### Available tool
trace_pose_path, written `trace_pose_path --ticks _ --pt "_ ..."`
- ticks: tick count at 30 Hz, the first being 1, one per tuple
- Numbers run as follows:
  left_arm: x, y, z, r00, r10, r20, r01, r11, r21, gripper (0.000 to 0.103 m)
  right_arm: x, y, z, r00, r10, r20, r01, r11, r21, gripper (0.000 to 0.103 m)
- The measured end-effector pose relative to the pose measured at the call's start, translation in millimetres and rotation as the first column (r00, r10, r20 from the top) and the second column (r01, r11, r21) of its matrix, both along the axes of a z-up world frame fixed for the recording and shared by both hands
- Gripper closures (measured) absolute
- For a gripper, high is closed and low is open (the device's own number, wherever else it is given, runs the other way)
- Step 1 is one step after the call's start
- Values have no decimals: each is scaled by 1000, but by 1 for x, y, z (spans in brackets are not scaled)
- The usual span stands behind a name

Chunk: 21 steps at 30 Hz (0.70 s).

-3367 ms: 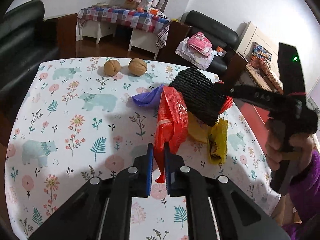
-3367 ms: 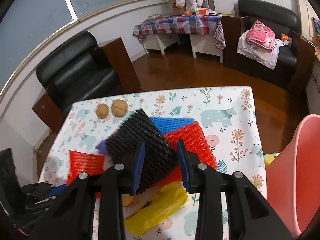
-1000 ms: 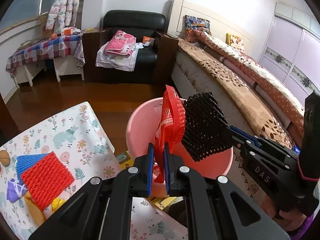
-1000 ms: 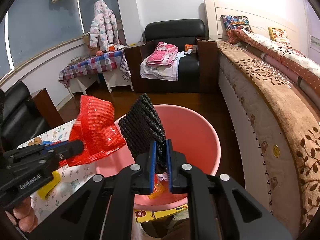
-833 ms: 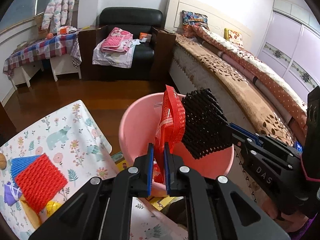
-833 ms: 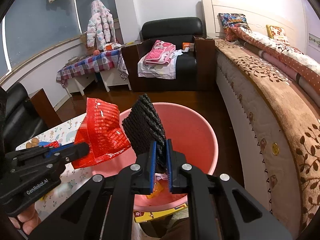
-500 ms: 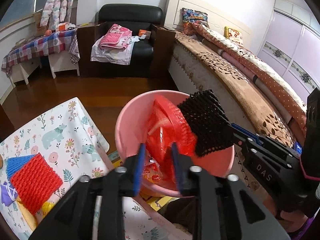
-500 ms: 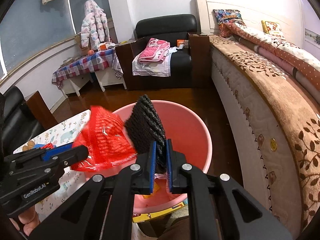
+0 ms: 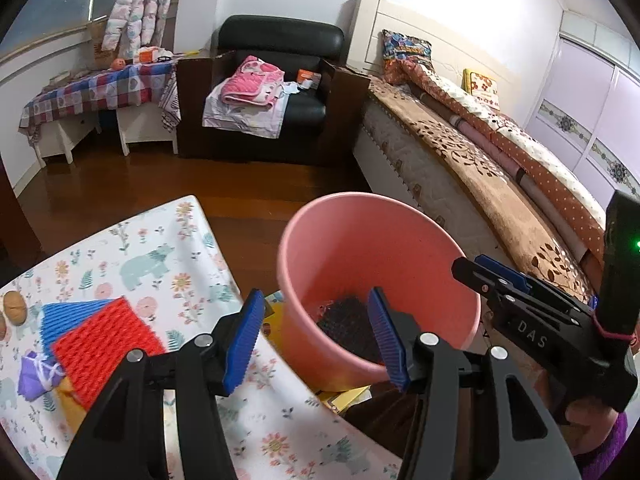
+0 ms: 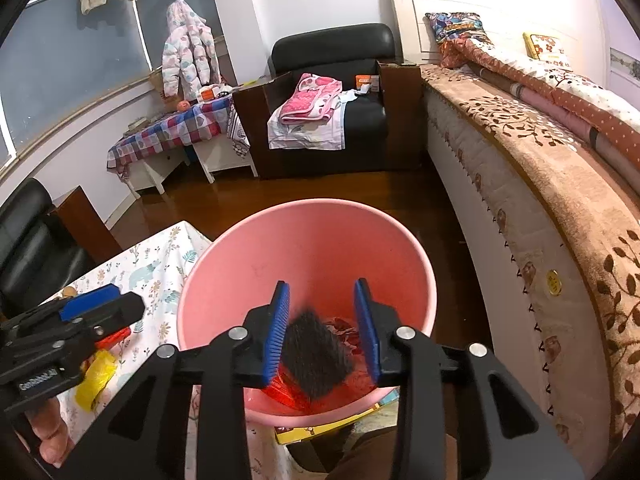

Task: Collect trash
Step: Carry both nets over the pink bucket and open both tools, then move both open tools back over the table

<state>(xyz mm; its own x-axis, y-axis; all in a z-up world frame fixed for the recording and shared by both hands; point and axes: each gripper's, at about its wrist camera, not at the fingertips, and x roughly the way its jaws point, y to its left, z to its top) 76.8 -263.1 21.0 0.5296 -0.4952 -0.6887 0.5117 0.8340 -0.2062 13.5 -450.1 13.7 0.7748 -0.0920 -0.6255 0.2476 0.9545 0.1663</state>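
Observation:
A pink bin [image 9: 400, 240] stands on the floor beside the table; it also shows in the right wrist view [image 10: 304, 240]. My left gripper [image 9: 316, 334] is open and empty at the bin's near rim. My right gripper [image 10: 322, 330] is open and empty above the bin. A black foam net [image 10: 314, 362] lies loose inside the bin on a red mesh bag [image 10: 286, 390]; the black net also shows in the left wrist view [image 9: 348, 322]. On the table lie a red foam net [image 9: 104, 350], a blue foam net [image 9: 68, 314], a purple bag [image 9: 38, 374] and a yellow bag [image 10: 96, 378].
The table has a bear-print cloth [image 9: 160, 264]; two walnuts [image 9: 14, 306] sit at its left edge. A yellow booklet [image 10: 332, 426] lies under the bin. A bed [image 9: 500, 184] runs along the right. A black armchair [image 9: 276, 92] and a checked side table [image 9: 96, 92] stand behind.
Both grippers have opened over the pink bin. The red mesh bag dropped first, then the black foam net; both now lie inside the bin.

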Motion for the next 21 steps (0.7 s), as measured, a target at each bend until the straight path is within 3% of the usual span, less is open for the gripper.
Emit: trace_pose_path --ticks 5,8,21 --pt "-7 23 6 1000 14 3 -14 1000 -15 47 -1 8 2 1000 19 0 -19 1000 13 68" --pt "-14 36 11 1000 22 15 -22 1000 -17 47 -2 15 5 999 37 7 -37 999 24 53" --pt "-41 113 17 988 151 20 -151 988 -24 47 -8 63 18 984 173 43 -174 985 12 53"
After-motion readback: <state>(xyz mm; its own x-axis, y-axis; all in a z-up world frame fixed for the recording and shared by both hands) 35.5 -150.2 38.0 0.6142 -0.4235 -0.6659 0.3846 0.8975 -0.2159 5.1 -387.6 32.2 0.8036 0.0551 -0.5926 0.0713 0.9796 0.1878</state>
